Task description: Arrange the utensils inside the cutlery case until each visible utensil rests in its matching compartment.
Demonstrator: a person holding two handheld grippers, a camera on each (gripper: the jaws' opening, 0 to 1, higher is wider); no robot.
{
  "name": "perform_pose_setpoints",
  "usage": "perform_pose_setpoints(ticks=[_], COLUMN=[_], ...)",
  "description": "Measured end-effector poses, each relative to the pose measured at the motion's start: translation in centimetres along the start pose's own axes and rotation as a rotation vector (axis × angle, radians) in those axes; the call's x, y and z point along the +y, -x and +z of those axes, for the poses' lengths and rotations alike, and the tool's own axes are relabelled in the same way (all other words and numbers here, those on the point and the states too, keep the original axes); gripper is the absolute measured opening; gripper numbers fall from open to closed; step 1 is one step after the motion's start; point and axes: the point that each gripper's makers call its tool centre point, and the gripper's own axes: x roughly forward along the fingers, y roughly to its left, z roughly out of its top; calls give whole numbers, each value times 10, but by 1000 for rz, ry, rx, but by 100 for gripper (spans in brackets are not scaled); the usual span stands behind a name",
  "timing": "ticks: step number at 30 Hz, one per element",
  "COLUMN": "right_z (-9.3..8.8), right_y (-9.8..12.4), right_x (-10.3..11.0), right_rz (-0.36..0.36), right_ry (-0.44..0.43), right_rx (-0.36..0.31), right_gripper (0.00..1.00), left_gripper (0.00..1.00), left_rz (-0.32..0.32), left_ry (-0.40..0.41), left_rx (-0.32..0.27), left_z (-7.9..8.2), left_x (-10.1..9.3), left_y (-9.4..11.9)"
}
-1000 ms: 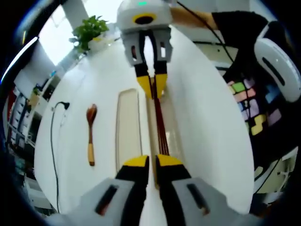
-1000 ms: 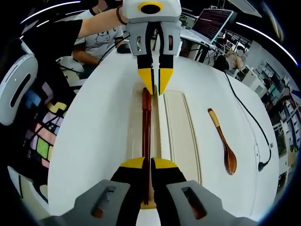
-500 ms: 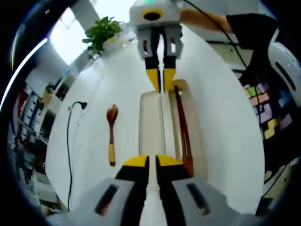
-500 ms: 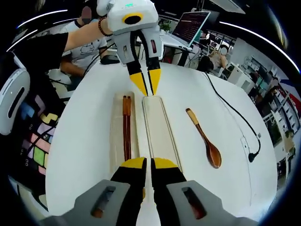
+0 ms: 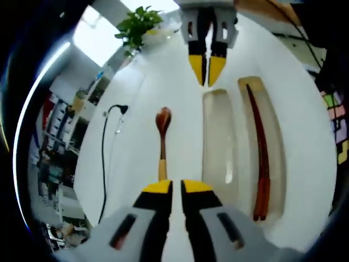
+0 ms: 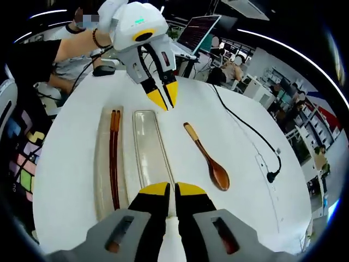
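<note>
wooden spoon (image 6: 207,157) flat on white table (image 6: 71,164), beside the case, long axis roughly parallel to it, bowl toward right gripper (image 6: 174,189) | chopsticks (image 6: 114,158) lengthwise in cutlery case (image 6: 104,169) outer slot | neighbouring tray (image 6: 152,153) bare | left gripper (image 5: 173,187) and right gripper both closed, holding nothing

Both claws (image 5: 171,188) (image 6: 174,190) closed, empty

No text, brand, number or sign can be read in either view. The open laptop screen (image 6: 199,33) at the far edge of the round white desk (image 6: 240,164) shows lines of coloured text, but they are too small and too blurred to read.
</note>
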Motion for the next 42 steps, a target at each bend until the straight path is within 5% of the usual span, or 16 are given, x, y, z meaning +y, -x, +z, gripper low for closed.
perform_pose_setpoints(ticks=[12, 30, 42], right_z=[-13, -19, -17], right_y=[-9, -39, -68], right_x=[-37, -73, -73], right_rz=[-121, -153, -144], right_ry=[6, 2, -40], right_rx=[-9, -41, -30], right_gripper=[6, 17, 26], left_gripper=[15, 21, 22], left_rz=[77, -11, -73], left_ry=[-18, 163, 209], left_rx=[43, 22, 44], left_z=[-2, -17, -17], left_x=[25, 27, 25], left_y=[-24, -60, -73])
